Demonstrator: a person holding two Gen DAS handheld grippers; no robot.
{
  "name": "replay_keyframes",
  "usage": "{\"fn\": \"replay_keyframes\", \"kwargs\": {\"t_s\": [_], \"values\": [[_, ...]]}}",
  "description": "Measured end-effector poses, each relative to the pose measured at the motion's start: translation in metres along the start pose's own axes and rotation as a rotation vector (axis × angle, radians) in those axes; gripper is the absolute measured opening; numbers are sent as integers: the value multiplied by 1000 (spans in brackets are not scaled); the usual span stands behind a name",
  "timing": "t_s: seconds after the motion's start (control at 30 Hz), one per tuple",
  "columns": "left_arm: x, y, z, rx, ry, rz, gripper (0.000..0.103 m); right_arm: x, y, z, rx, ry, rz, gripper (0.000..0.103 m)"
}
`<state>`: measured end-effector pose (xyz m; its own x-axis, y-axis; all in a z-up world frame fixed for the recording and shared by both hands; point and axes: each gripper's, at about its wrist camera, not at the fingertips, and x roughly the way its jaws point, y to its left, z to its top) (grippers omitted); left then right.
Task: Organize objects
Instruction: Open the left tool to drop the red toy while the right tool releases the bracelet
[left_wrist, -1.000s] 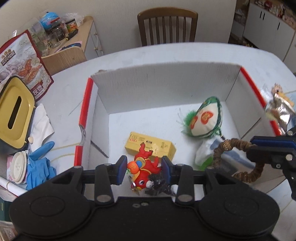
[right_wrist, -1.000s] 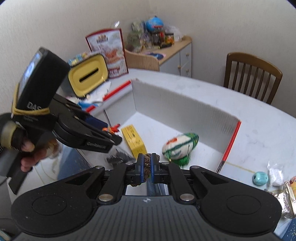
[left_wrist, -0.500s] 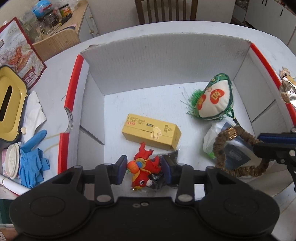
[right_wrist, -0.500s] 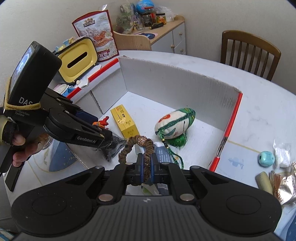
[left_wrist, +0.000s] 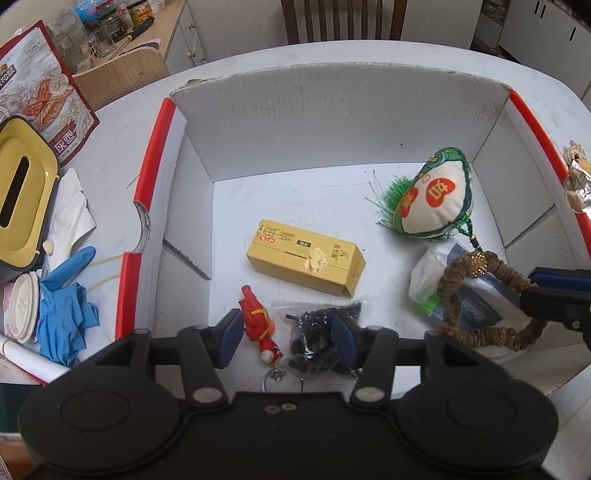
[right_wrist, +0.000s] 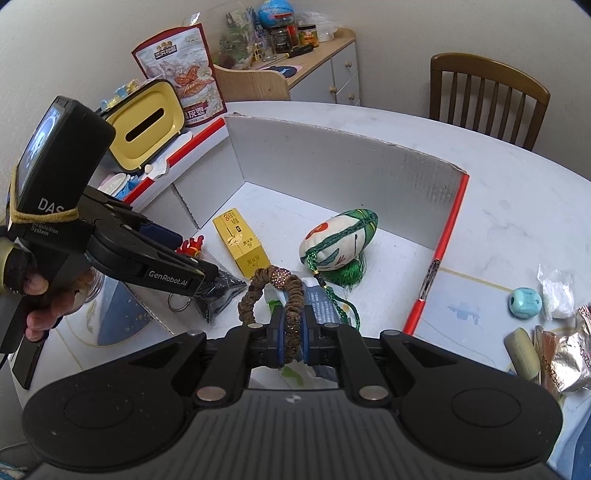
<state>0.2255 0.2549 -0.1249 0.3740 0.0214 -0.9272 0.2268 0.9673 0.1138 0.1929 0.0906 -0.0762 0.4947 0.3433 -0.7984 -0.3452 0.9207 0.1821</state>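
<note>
Inside the white box (left_wrist: 332, 122), near its yellow carton (left_wrist: 306, 258), the left gripper (left_wrist: 288, 338) hangs spread over the red toy (left_wrist: 258, 325), while the right gripper (right_wrist: 293, 334) pinches the soft, light, floppy brown scrunchie (right_wrist: 273, 291), best held across its band.

Box (left_wrist: 332, 122) at frame centre on table (left_wrist: 110, 147). Inside: carton (left_wrist: 306, 256) in the middle, pouch (left_wrist: 434, 199) at upper right, keychain (left_wrist: 258, 328) and bag (left_wrist: 317, 336) side by side at lower centre, between the left gripper's (left_wrist: 288, 339) spread fingers. Scrunchie (left_wrist: 480, 302) at lower right over a packet (left_wrist: 476, 295), pinched in the right gripper (right_wrist: 293, 332). Left of the box: tissue holder (left_wrist: 22, 192) above glove (left_wrist: 62, 314).
</note>
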Motion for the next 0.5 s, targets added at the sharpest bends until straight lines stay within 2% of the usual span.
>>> {"fn": "replay_keyframes", "kwargs": {"t_s": [0.17,0.5], "values": [[-10,-3,-2,-8,-32,2,64,-9,0,0,5,-14,4,10],[-38,-10,-6,-31,-106,-11,68,-37,-2,0,19,-78,-15,13]]}}
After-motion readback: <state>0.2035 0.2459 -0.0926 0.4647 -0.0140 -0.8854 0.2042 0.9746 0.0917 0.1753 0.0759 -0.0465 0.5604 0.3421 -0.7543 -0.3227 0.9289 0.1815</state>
